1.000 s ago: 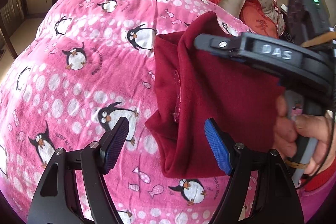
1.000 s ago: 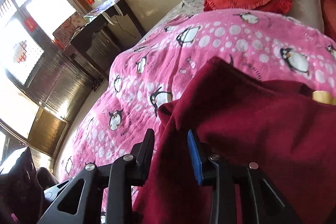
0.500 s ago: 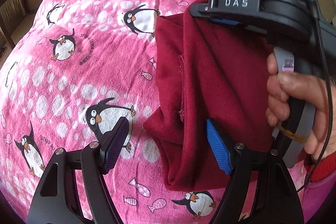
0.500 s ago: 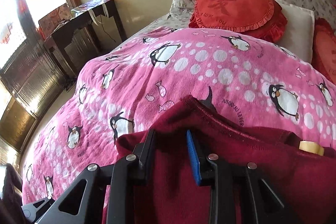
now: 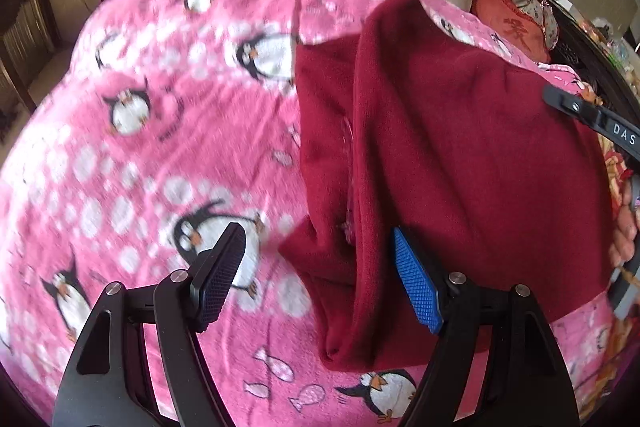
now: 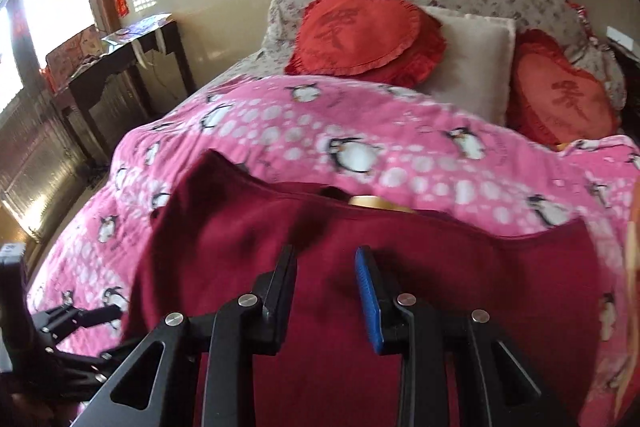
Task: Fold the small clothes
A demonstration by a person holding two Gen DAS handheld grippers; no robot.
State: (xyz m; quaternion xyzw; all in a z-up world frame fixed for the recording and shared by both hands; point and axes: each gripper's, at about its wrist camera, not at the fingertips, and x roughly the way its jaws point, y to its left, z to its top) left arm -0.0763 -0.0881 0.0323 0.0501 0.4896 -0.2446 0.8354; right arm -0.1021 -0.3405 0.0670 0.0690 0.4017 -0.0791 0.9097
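A dark red knit garment [image 5: 460, 155] lies folded on a pink penguin blanket [image 5: 140, 155]; it also shows in the right wrist view [image 6: 400, 251]. My left gripper [image 5: 320, 275] is open and empty, its jaws straddling the garment's near left corner. My right gripper [image 6: 326, 283] is open with a moderate gap, above the garment's top layer, holding nothing. It appears at the right edge of the left wrist view [image 5: 592, 119], held in a hand. A tan label [image 6: 374, 202] peeks out at the garment's far edge.
The pink blanket [image 6: 400, 131] covers a bed. Red heart cushions [image 6: 360, 35] and a white pillow [image 6: 472, 59] lie at the headboard end. A dark wooden table [image 6: 120, 67] stands by the wall to the left. The left gripper shows at the lower left [image 6: 76, 315].
My right gripper has opened, let go of the garment fold and pulled back to the right. The fold now lies flat on the garment. My left gripper stayed open near the corner.
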